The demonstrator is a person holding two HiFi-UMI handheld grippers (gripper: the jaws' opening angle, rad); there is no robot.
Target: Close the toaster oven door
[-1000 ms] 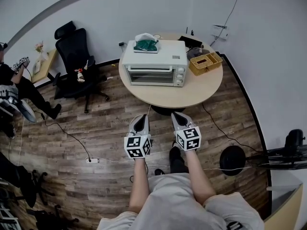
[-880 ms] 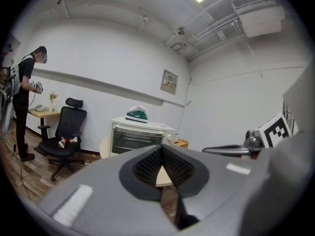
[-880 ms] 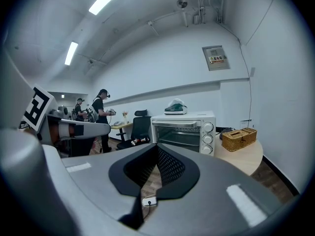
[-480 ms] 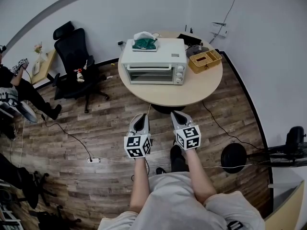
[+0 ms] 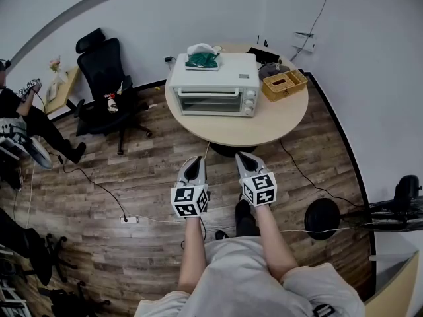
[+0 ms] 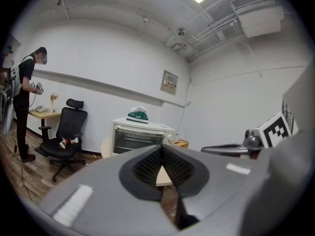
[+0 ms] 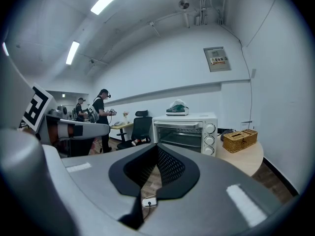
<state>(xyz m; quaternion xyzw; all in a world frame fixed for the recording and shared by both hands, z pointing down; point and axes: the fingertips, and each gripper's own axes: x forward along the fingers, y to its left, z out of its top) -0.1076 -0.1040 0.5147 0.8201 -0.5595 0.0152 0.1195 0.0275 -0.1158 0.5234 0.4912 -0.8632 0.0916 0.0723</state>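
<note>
Both tools are idle. The left gripper (image 5: 194,160) and right gripper (image 5: 244,157) sit side by side, low in front of my body, noses aimed toward the round table (image 5: 238,136). Each one's own view shows the ribbed pads pressed together with nothing between them, only floor and table edge past the tips. I read this as a parked pose, arms tucked in and nothing carried.

The toaster oven (image 5: 213,92) stands on the far half of the table, well apart from both grippers, with its front facing me. That gives a straight approach with no need to go round anything. Its door (image 5: 209,103) looks upright and flush with the front, handle bar along the top edge and the knobs to its right — I judge it already closed. Closed jaws would suit the job anyway, since a door like this takes a push from a blunt nose rather than a pinch.

A green-and-white packet (image 5: 202,59) lies on the oven roof, and a wicker basket (image 5: 283,86) sits just beside the oven on its knob side. Neither is in the door's swing path.

Off the table there is an office chair (image 5: 102,78) to the left, another person (image 5: 20,114) at the far left edge, and a power strip (image 5: 127,220) with its cable on the wood floor near my feet — a trip risk if I step forward.
</note>
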